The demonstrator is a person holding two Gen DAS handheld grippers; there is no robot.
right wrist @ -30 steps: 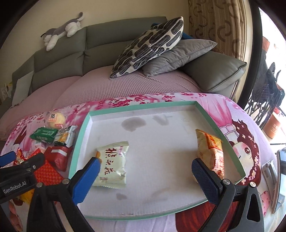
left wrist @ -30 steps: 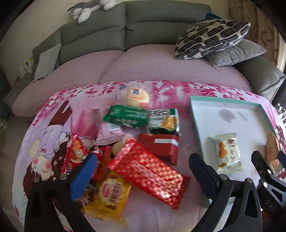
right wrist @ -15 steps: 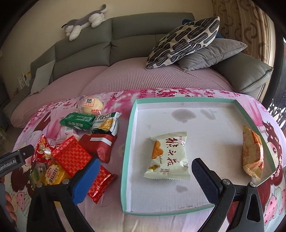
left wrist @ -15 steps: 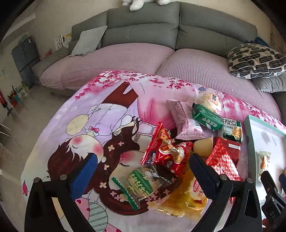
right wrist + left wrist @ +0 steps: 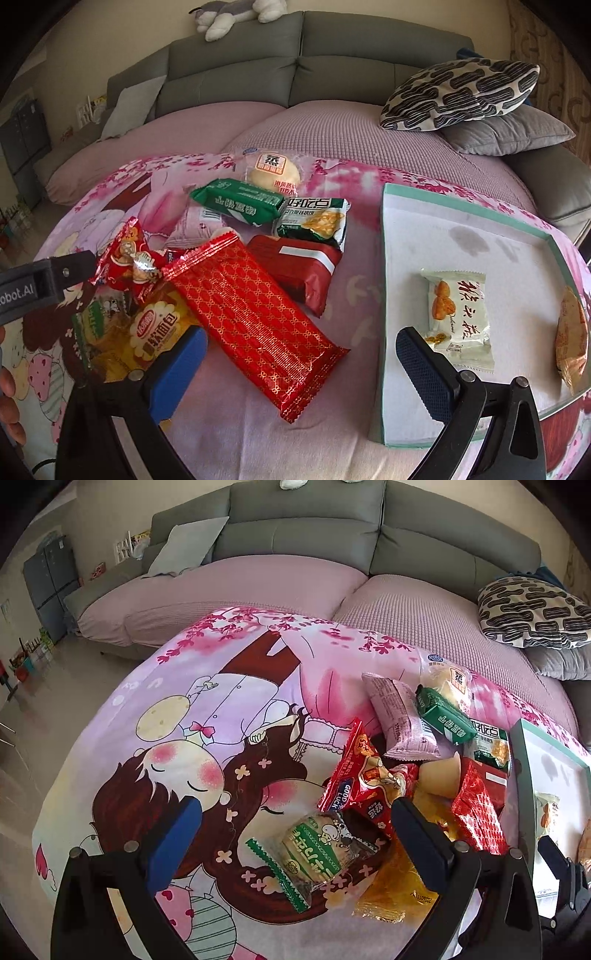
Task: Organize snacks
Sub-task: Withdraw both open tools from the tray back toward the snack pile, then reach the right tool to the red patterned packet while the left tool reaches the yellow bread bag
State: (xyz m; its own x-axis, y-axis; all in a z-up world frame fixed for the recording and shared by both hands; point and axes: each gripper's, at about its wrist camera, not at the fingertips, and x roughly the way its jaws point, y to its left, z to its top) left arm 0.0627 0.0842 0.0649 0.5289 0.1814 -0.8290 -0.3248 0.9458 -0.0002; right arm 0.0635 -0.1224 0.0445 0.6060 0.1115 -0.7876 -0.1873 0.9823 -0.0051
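A pile of snack packets lies on the cartoon-print cloth (image 5: 207,746). My left gripper (image 5: 295,834) is open over a green-and-white mushroom packet (image 5: 317,853), with red candy packets (image 5: 362,786) just beyond. My right gripper (image 5: 299,354) is open and empty above the lower end of a long red foil packet (image 5: 255,321). Beside it lie a yellow bread packet (image 5: 155,332), a dark red packet (image 5: 299,266), a green packet (image 5: 236,201) and a round bun (image 5: 273,171). The teal-rimmed tray (image 5: 384,295) at the right holds a white packet (image 5: 458,317) and an orange packet (image 5: 570,339).
A grey sofa with pink seat covers (image 5: 280,579) runs behind the cloth. Patterned and grey cushions (image 5: 461,92) lie at the back right. Floor and a cabinet (image 5: 48,587) show at the far left. The left gripper's body (image 5: 33,291) shows in the right wrist view.
My left gripper has swung left from the tray side to the left edge of the pile. My right gripper has moved left from over the tray to over the long red packet.
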